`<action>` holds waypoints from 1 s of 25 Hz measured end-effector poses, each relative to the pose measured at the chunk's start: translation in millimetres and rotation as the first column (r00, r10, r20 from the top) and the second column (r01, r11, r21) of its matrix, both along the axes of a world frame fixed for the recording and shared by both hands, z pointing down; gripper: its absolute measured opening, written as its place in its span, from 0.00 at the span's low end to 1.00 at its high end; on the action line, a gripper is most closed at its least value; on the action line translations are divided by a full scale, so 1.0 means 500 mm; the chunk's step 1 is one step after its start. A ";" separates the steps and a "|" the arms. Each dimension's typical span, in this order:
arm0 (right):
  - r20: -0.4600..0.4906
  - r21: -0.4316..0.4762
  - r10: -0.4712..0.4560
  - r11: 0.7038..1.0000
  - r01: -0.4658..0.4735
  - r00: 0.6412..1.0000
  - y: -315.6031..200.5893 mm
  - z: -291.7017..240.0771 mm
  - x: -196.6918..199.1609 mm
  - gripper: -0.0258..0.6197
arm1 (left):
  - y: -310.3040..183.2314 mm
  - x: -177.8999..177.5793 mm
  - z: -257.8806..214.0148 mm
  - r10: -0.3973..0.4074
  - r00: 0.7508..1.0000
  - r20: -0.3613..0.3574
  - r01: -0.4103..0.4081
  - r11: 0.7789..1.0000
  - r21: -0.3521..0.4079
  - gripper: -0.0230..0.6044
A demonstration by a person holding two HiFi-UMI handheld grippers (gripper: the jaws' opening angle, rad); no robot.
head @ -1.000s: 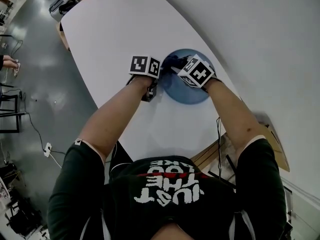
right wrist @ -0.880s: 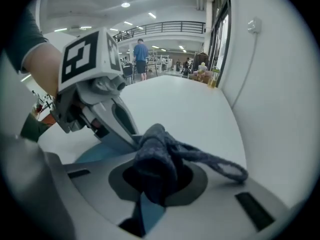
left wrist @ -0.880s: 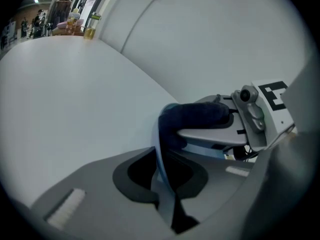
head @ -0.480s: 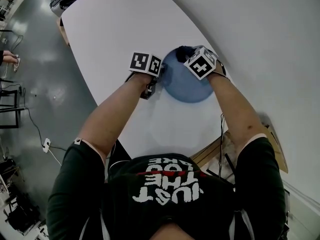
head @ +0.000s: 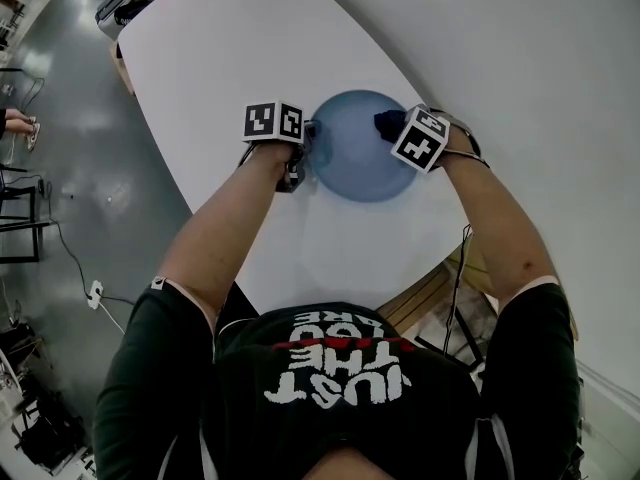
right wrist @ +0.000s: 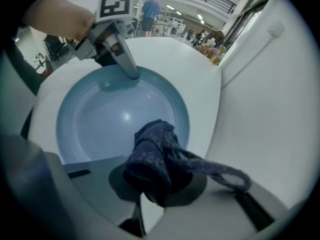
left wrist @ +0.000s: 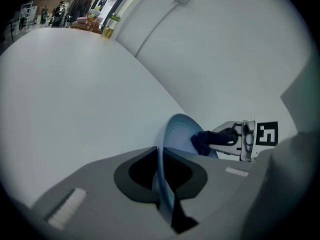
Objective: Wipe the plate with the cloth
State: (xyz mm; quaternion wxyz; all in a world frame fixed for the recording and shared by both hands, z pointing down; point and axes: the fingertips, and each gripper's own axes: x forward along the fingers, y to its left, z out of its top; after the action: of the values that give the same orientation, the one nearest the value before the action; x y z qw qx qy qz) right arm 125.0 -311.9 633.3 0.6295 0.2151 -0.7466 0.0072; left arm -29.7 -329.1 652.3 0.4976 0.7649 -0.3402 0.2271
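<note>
Though unclear overhead, the right gripper (right wrist: 152, 194) clamps the cloth (right wrist: 160, 154).

A plain pale blue plate (head: 350, 163) lies on a plain white table (head: 220, 58), the cloth (right wrist: 155, 159) at its two o'clock rim is dark navy with fine pale speckles, and the T-shirt (head: 340, 388) is black with white and red lettering.
</note>
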 end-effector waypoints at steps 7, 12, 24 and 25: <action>0.075 -0.286 -0.116 0.949 0.133 0.990 0.160 0.007 -0.011 0.12 | -0.010 -0.009 0.008 -0.079 0.997 -0.017 0.078 0.997 -0.023 0.08; 0.184 -0.399 -0.126 0.897 0.191 0.975 0.256 0.001 -0.070 0.12 | -0.009 -0.008 0.009 -0.099 0.995 -0.013 0.099 0.995 -0.022 0.09; 0.397 -0.332 -0.137 0.900 0.281 0.907 0.274 0.003 -0.318 0.12 | -0.005 -0.017 0.016 -0.087 0.996 -0.031 0.085 0.995 -0.044 0.10; 0.409 -0.317 -0.124 0.910 0.268 0.904 0.261 0.002 -0.333 0.12 | -0.003 -0.017 0.016 -0.083 0.996 -0.039 0.081 0.995 -0.054 0.10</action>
State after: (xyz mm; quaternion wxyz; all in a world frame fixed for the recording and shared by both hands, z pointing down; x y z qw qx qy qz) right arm -41.2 -181.5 634.4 0.4993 0.0109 -0.8576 0.1231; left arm -38.1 -330.8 660.1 0.5333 0.7415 -0.3549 0.1996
